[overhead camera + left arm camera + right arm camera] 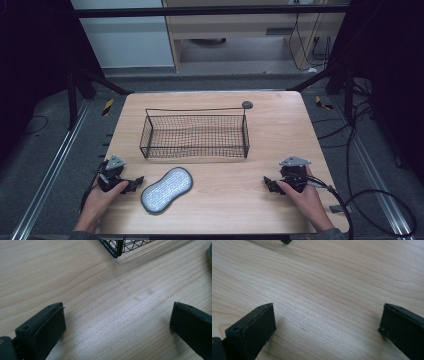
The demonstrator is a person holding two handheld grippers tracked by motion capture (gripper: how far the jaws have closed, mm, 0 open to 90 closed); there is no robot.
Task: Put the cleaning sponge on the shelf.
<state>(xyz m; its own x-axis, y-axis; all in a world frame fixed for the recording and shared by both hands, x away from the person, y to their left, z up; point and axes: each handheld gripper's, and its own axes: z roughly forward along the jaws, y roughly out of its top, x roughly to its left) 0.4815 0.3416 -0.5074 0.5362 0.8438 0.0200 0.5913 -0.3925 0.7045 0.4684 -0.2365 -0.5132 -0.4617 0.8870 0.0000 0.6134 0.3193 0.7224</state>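
Grey peanut-shaped pad (166, 189): lies flat on the tabletop (280, 130) near the front edge, left of centre, its long axis slanting toward the far right. Nothing touches it.

Left gripper (135, 183): rests near the front left corner, just beside the pad's left end but apart from it. Its jaws stand wide apart over bare wood, nothing between them, as the left gripper view confirms.

Right gripper (269, 184): rests near the front right corner, well apart from the pad. Its jaws are likewise spread wide with only wood grain between them in the right gripper view.

Black wire basket (196, 134): stands upright at mid-tabletop, behind the pad, apart from it.

Small dark round item (247, 104): lies just beyond the basket's far right corner, toward the back edge.
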